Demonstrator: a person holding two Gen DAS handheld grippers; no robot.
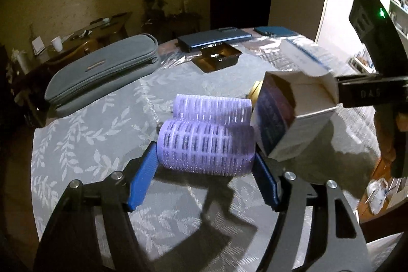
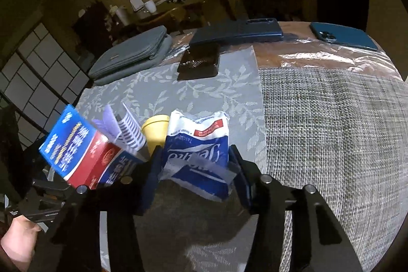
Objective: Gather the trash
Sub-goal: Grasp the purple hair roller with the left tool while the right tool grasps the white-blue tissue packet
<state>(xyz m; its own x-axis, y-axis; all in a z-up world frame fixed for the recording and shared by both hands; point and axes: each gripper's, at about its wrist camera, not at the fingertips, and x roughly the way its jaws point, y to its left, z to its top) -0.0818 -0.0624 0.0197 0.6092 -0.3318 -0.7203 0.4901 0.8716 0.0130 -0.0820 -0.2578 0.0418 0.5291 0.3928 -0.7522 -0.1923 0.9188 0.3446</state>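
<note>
Right hand-held gripper (image 2: 195,167) pinches a crumpled blue-and-white tissue packet (image 2: 197,157)

Hair rollers (image 1: 206,144): lilac plastic mesh, fuzzy. Box (image 1: 293,119): matt card, printed. Tissue packet (image 2: 199,157): glossy crinkled film. Tablecloth (image 1: 89,144): woven cloth, leaf damask sheen. Placemat (image 2: 331,131): coarse weave. Pouch (image 1: 102,68): grey matt fabric. Left gripper pads (image 1: 142,182): blue ribbed plastic.

The yellow cup (image 2: 155,130) is half hidden behind the tissue packet (image 2: 197,154) and the open carton (image 2: 84,149). The carton's near flaps are motion-blurred. Small clutter on the far side table (image 2: 178,1) is too dark to identify.
</note>
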